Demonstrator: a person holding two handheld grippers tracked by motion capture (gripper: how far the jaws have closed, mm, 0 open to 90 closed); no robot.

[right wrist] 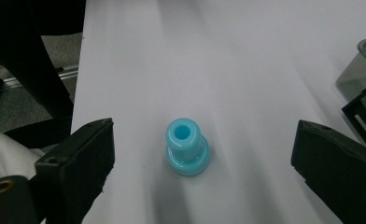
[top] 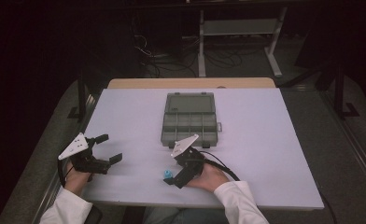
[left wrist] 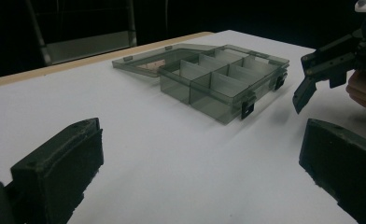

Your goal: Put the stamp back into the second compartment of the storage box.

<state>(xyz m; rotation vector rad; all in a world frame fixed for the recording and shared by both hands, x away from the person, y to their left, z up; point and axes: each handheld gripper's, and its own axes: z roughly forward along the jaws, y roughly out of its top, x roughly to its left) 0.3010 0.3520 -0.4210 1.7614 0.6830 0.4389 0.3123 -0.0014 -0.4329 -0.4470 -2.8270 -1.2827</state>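
In the right gripper view the grey box [right wrist: 364, 70] is cut by the right edge; only one corner and a black latch [right wrist: 362, 120] are seen. In the high view the blue part [top: 167, 174] is too small to tell its shape.

White table [top: 265, 154] with compartment box [top: 189, 120], blue spool [top: 167, 174]

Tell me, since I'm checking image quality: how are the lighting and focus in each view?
High view: dim, dark surroundings, white table evenly lit. Left gripper view: smoky translucent plastic compartment box sharp, near jaws soft. Right gripper view: small turquoise flanged plastic bushing slightly soft, faint shadow beneath.
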